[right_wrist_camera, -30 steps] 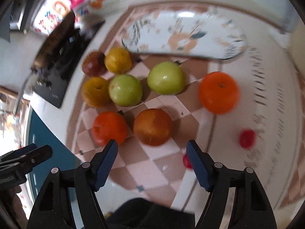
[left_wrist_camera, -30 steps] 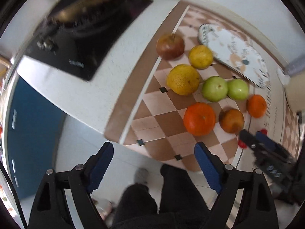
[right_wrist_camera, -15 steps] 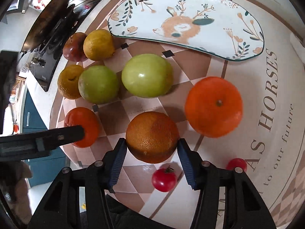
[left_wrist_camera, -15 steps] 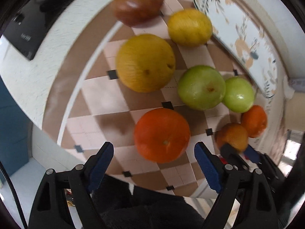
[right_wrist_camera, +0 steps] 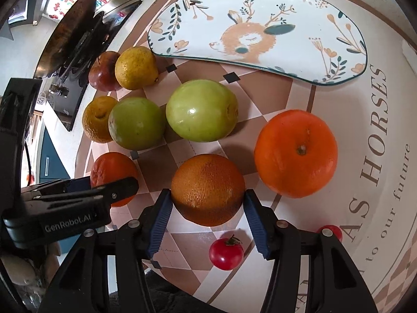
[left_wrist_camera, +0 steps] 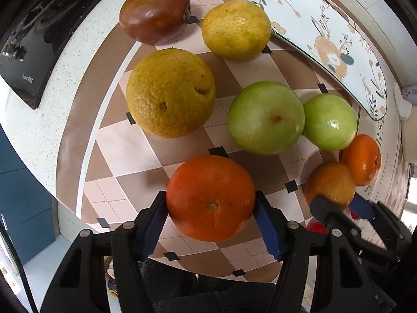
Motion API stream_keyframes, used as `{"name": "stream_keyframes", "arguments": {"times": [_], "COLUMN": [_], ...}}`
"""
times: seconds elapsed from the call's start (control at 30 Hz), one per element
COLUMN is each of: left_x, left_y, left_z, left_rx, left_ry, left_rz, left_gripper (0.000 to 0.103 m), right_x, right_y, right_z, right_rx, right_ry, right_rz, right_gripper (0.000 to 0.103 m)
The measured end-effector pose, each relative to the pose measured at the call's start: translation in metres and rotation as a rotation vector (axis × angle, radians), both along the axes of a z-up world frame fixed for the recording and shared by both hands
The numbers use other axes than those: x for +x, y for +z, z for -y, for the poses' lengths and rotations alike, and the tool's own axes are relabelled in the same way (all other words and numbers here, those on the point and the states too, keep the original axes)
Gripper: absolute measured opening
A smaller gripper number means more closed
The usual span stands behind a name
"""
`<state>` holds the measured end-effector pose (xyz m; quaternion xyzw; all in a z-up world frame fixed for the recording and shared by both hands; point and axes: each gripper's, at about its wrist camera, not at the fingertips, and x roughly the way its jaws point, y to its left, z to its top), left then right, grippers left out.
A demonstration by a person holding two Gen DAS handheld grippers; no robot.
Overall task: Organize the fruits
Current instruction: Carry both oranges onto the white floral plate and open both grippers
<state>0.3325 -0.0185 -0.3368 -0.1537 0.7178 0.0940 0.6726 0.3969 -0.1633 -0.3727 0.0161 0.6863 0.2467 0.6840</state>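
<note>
"GenRobot.AI" is printed on the left gripper [right_wrist_camera: 114,190] where it shows at the lower left of the right wrist view. The mat [right_wrist_camera: 385,135] on the counter reads "HORSES" and "to our future" along the right edge. The left jaws are clamped on a bright orange [left_wrist_camera: 210,198], low in the frame's centre. The right gripper [right_wrist_camera: 207,217] has its jaws clamped on a brownish orange [right_wrist_camera: 208,189], just above a cherry tomato [right_wrist_camera: 226,253].
</note>
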Motion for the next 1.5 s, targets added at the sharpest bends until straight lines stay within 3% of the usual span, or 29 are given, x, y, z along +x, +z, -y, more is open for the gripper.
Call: {"name": "stream_keyframes", "arguments": {"times": [0.1,0.3,0.43,0.5,0.67,0.77,0.9,1.13,1.27,1.3,1.37,1.5], "left_x": [0.001,0.008,0.052,0.084,0.183,0.224,0.250,0.259,0.255,0.254,0.254,0.245], "left_y": [0.005,0.085,0.130,0.134,0.117,0.078,0.034,-0.001,0.006,0.008,0.015,0.028], "left_z": [0.008,0.018,0.020,0.024,0.035,0.040,0.043,0.039,0.036,0.035,0.032,0.025], "left_rx": [0.006,-0.021,-0.060,-0.065,0.015,0.012,-0.004,-0.061,-0.063,-0.065,-0.080,-0.074], "left_ry": [-0.010,-0.034,-0.068,-0.082,-0.178,-0.213,-0.230,-0.238,-0.256,-0.255,-0.257,-0.265], "left_rz": [0.017,0.127,0.210,0.232,0.208,0.136,0.058,-0.047,-0.009,0.000,0.017,0.049], "left_gripper": [0.062,0.062,0.062,0.062,0.062,0.062,0.062,0.064,0.064,0.066,0.085,0.087], "right_x": [0.000,0.006,0.041,0.070,0.138,0.161,0.177,0.184,0.187,0.186,0.187,0.179], "right_y": [0.007,0.053,0.087,0.091,0.065,0.049,0.034,0.025,0.024,0.025,0.026,0.036], "right_z": [0.003,0.030,0.054,0.064,0.071,0.067,0.058,0.045,0.045,0.046,0.043,0.046], "right_rx": [0.025,0.153,0.163,0.127,0.029,-0.008,-0.037,-0.047,-0.048,-0.055,-0.062,-0.073], "right_ry": [-0.014,-0.104,-0.182,-0.223,-0.265,-0.253,-0.233,-0.191,-0.200,-0.203,-0.210,-0.248], "right_rz": [-0.006,0.017,0.119,0.168,0.187,0.166,0.142,0.121,0.090,0.086,0.087,0.085], "right_gripper": [0.058,0.057,0.057,0.057,0.057,0.057,0.057,0.059,0.059,0.060,0.069,0.081]}}
